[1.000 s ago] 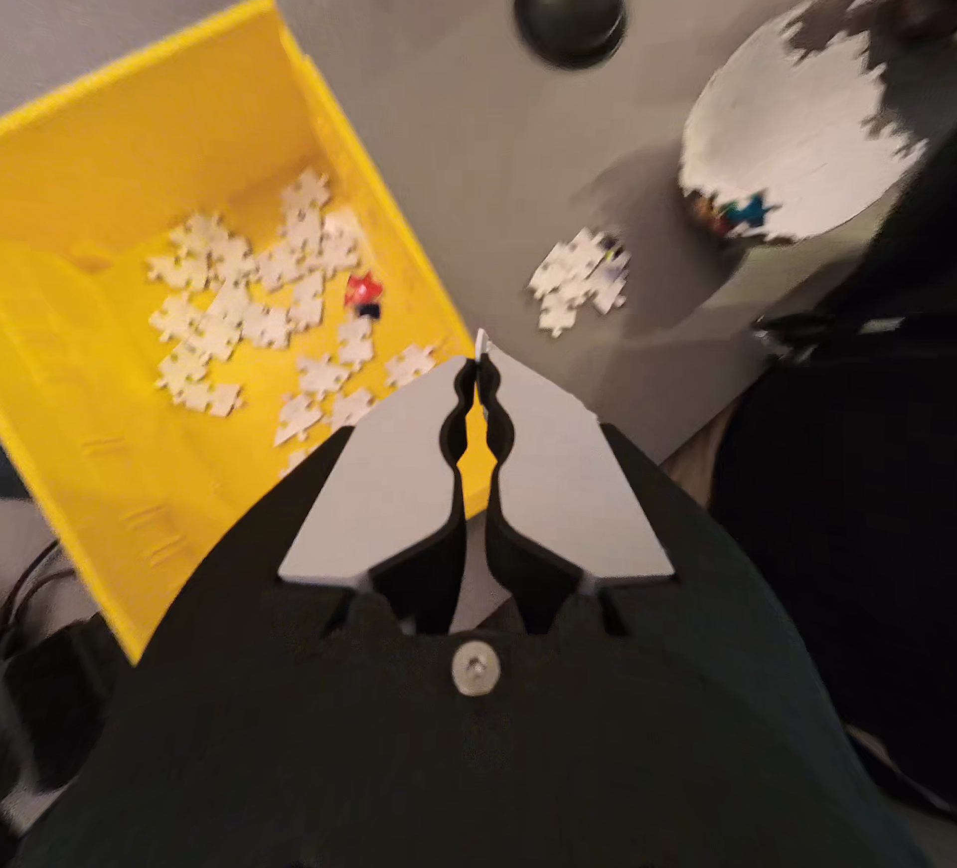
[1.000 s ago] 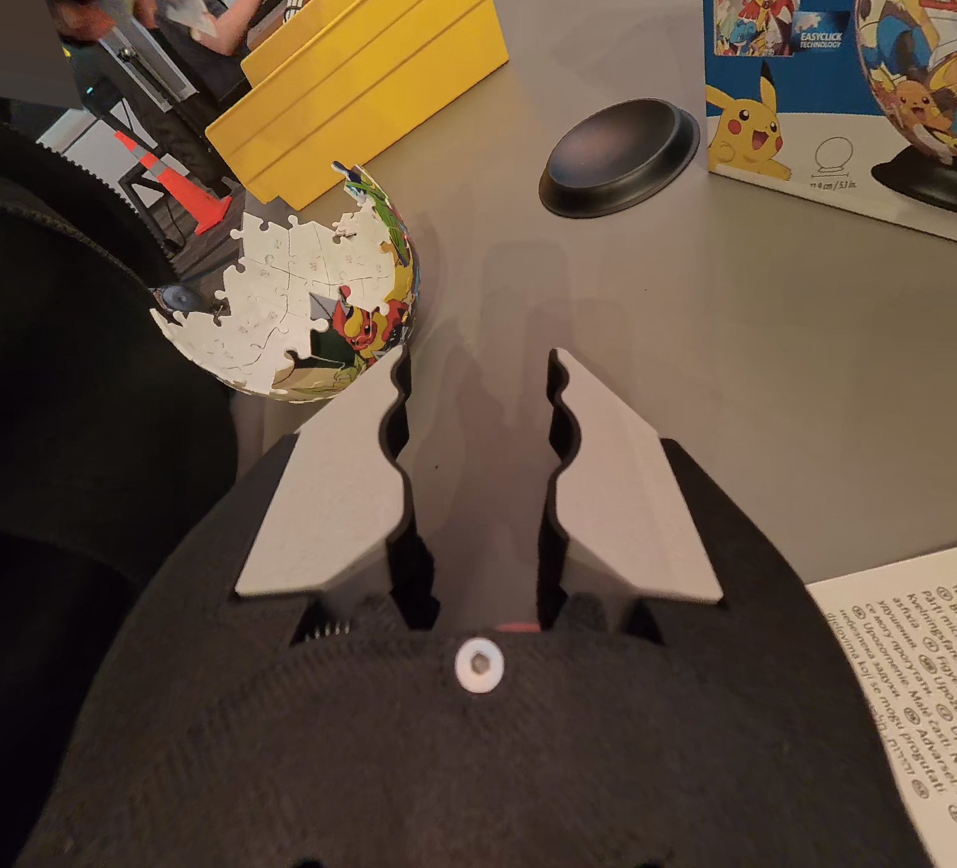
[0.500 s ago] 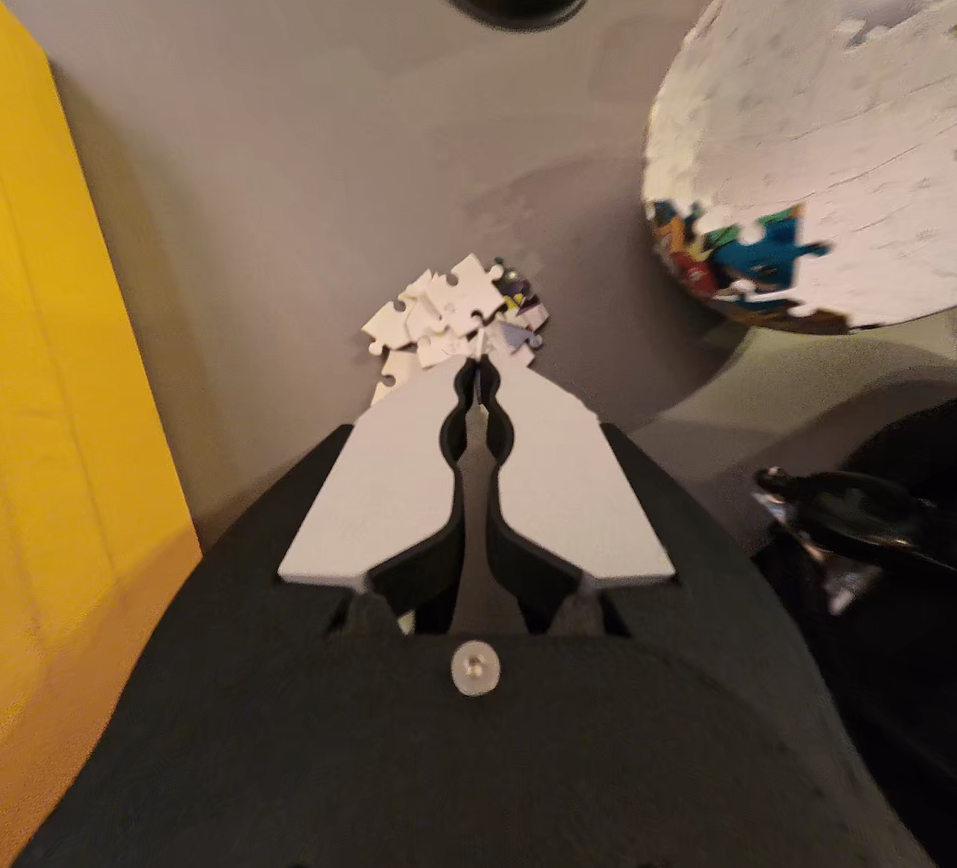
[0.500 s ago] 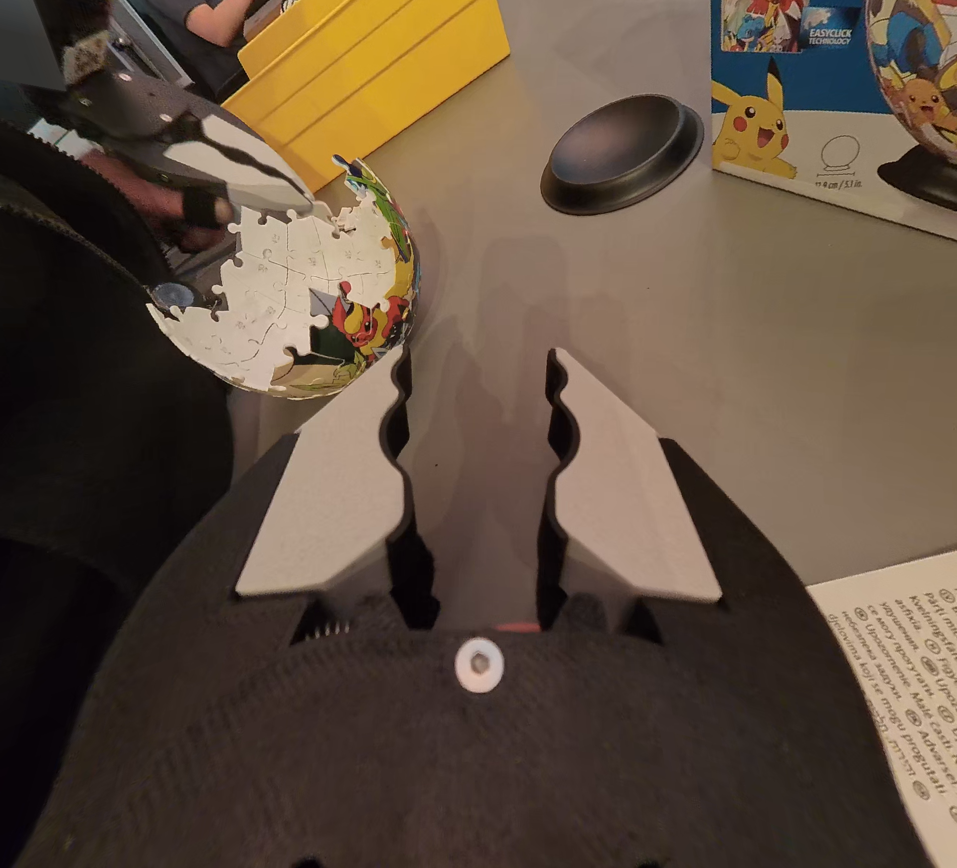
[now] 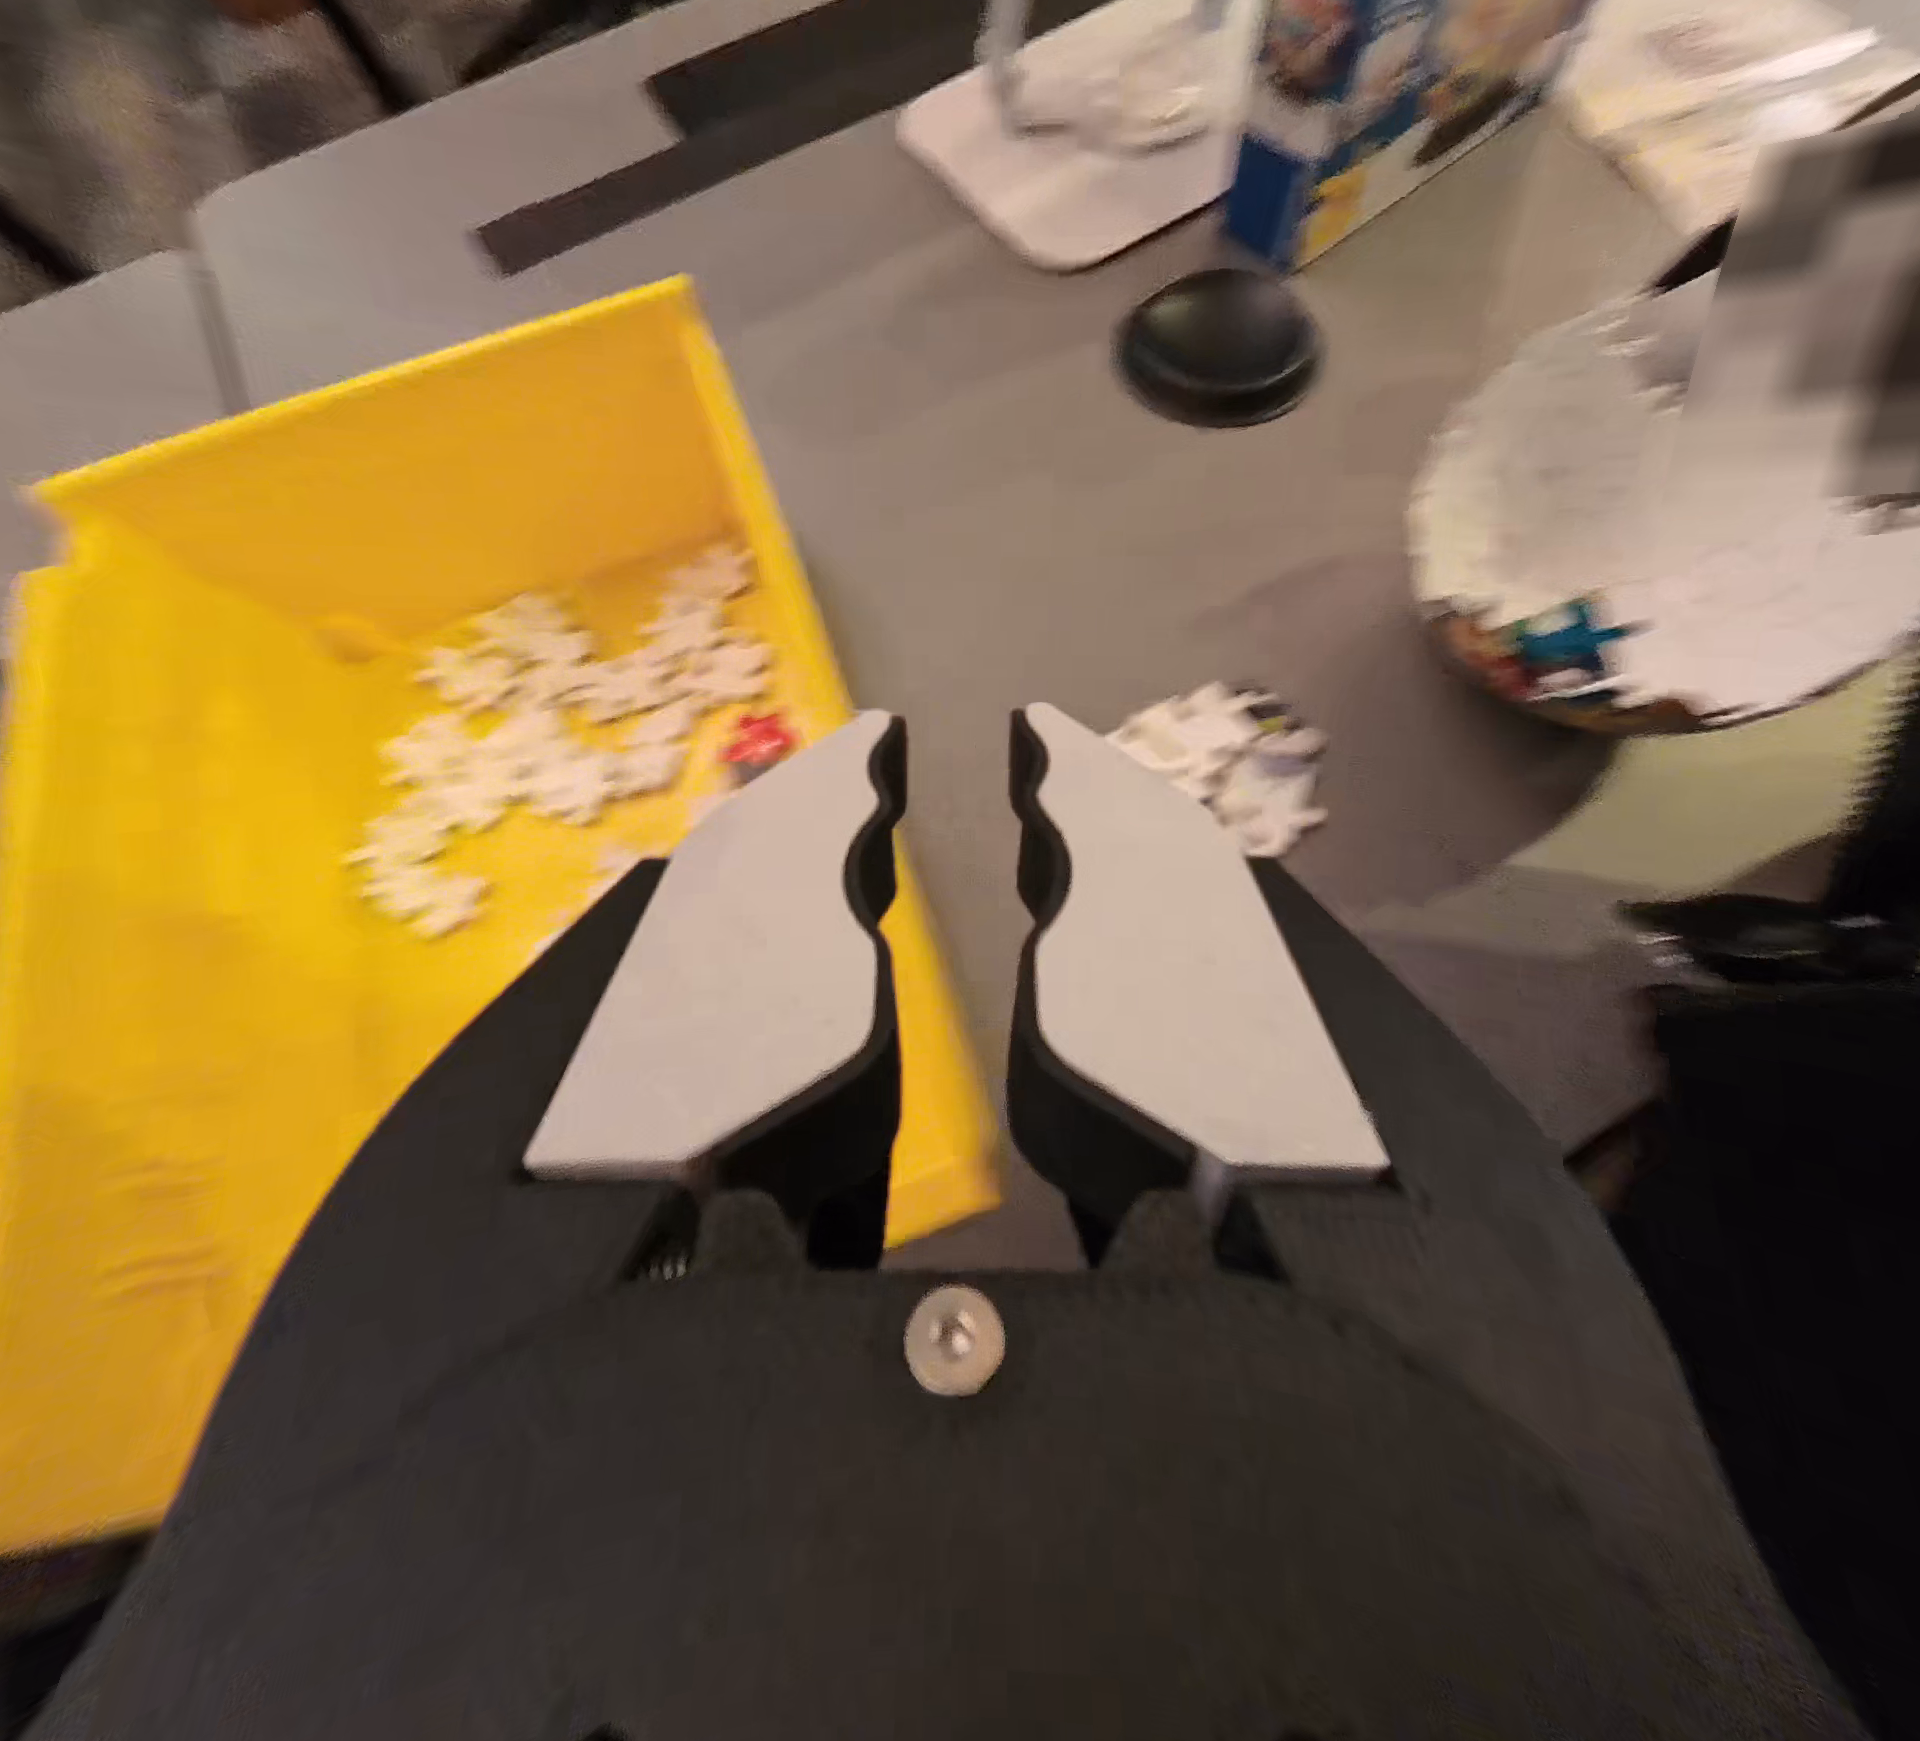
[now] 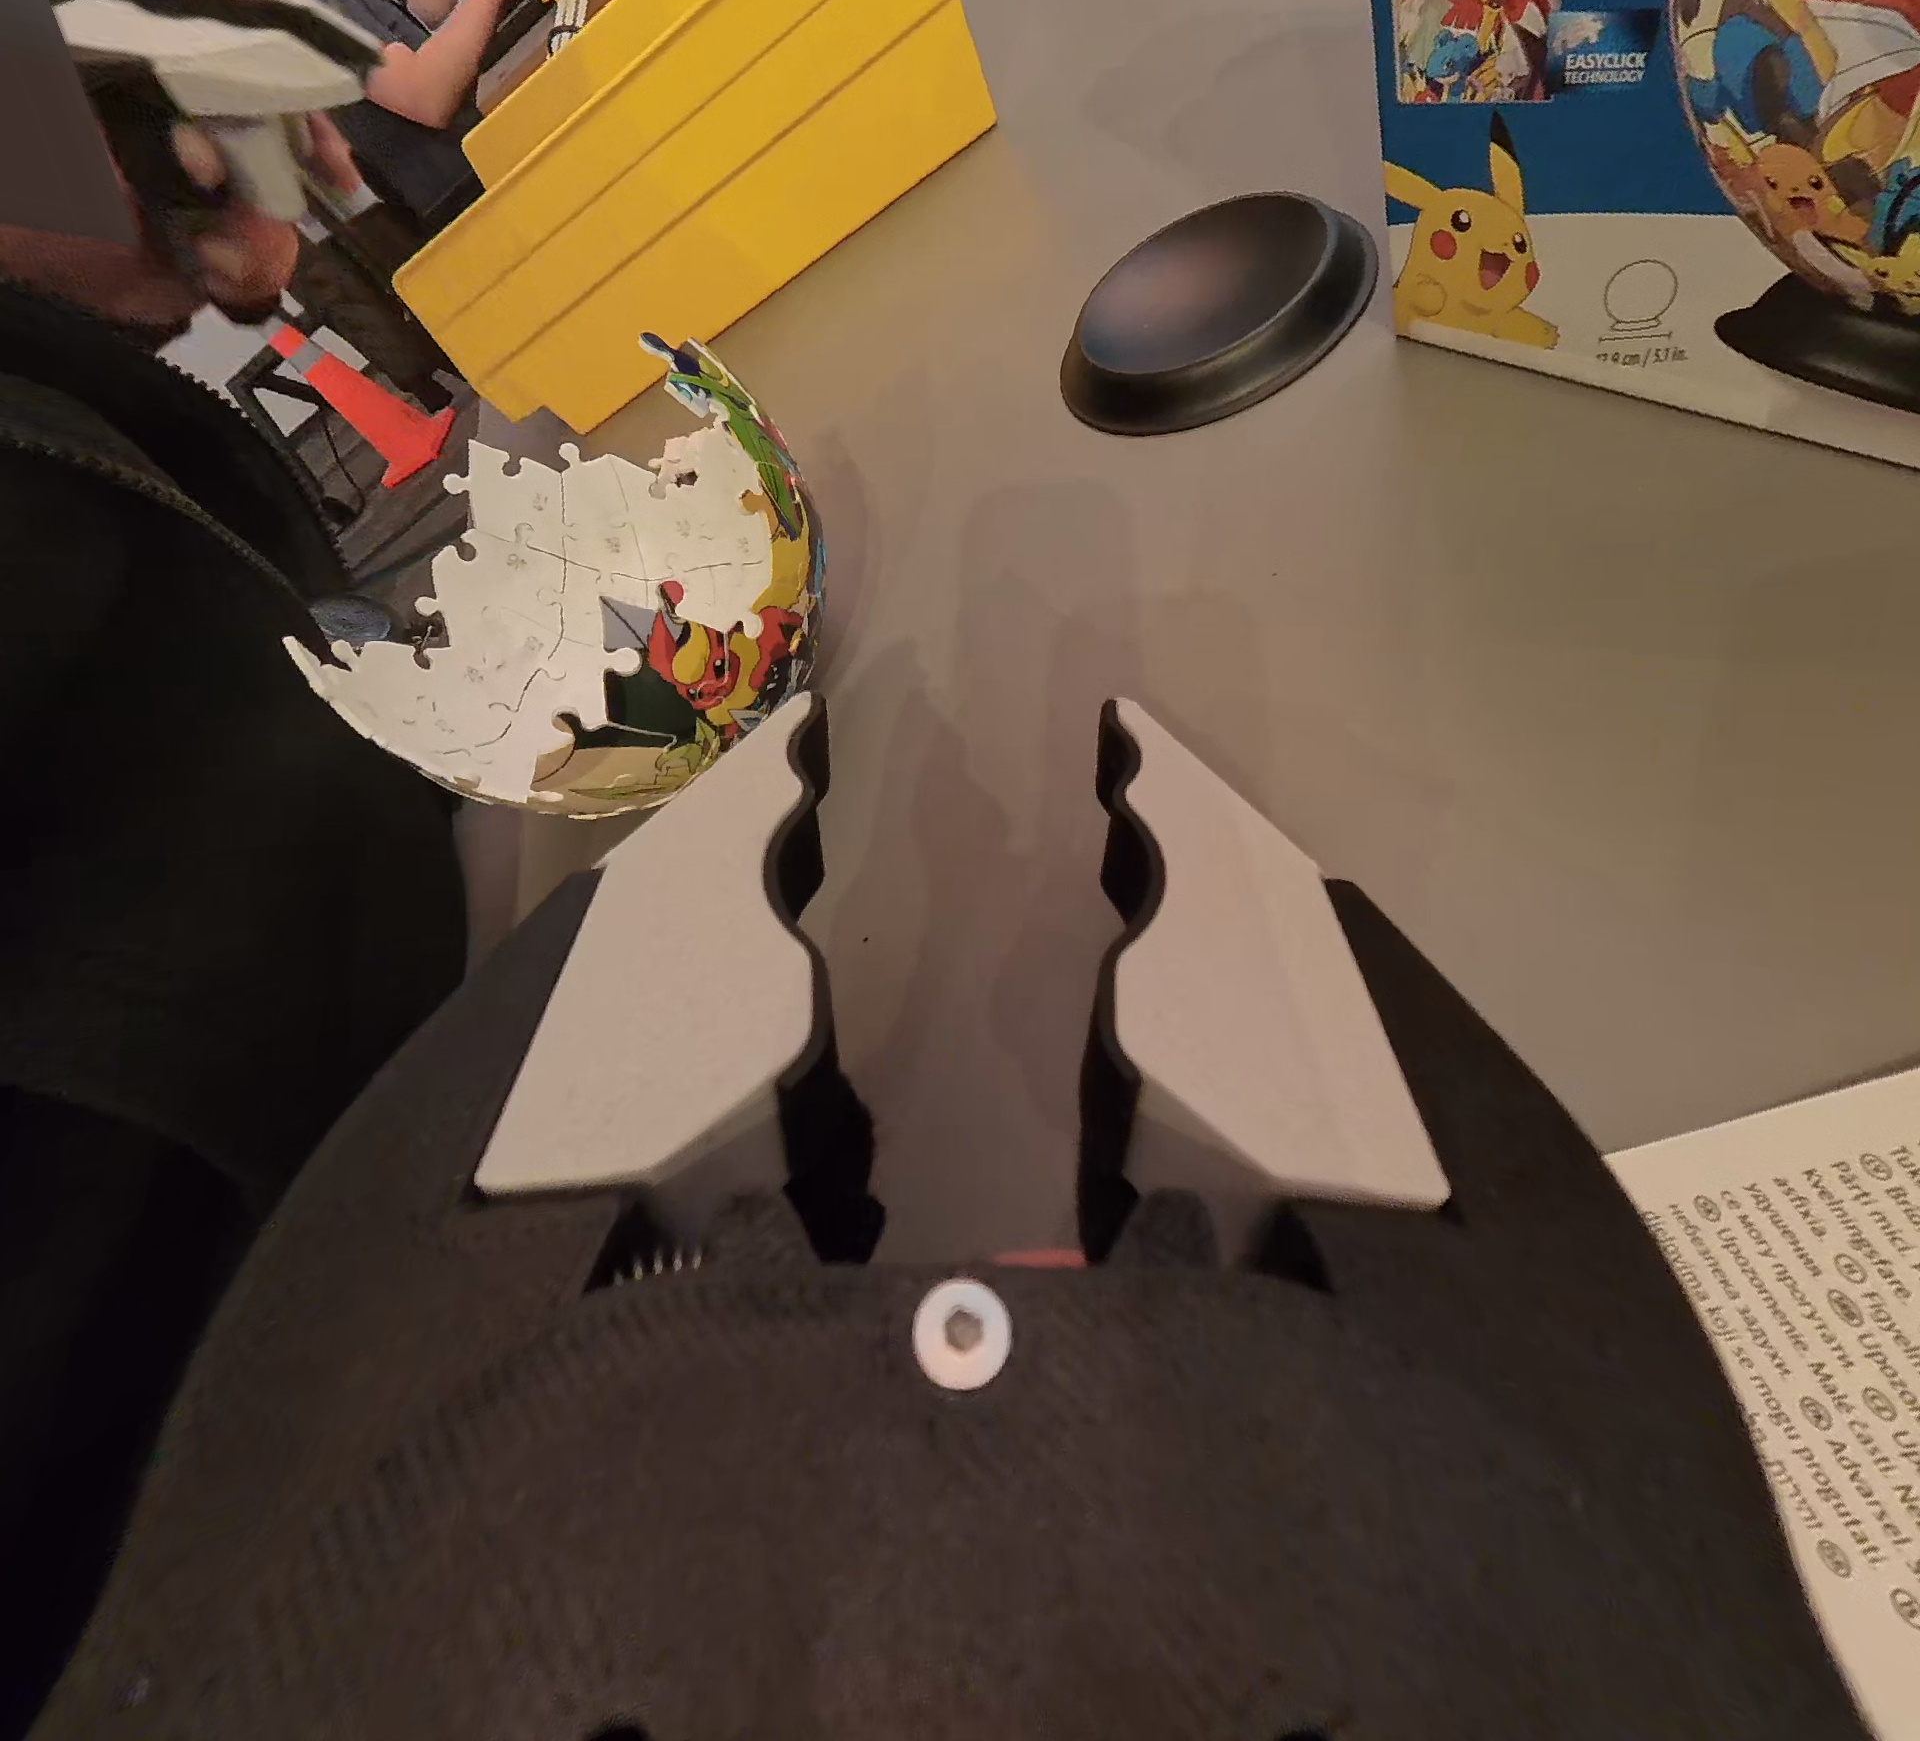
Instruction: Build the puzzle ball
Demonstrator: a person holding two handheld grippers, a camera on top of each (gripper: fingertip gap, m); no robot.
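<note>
My left gripper (image 5: 958,741) hangs above the grey tabletop (image 5: 997,486) with its grey fingers (image 5: 748,943) spread and nothing between them, its view smeared by blur. My right gripper (image 6: 964,723) is released too, fingers (image 6: 1257,995) wide apart and empty, low over the same table. The half-built puzzle ball (image 6: 623,621), a curved shell of white piece backs with a colourful printed outside, sits on the table just left of my right gripper's left fingertip; I cannot tell whether they touch. Left of the ball from my left camera lies a small heap of loose white puzzle pieces (image 5: 1221,761) on the table, and farther left of that the open yellow plastic bin (image 5: 436,486) holding many more scattered white pieces (image 5: 561,725). Beyond the ball rests the round black plastic stand (image 6: 1221,330), and behind that the blue printed puzzle box (image 6: 1652,81) stands upright. A white printed leaflet (image 6: 1808,1276) lies well right of the ball.
</note>
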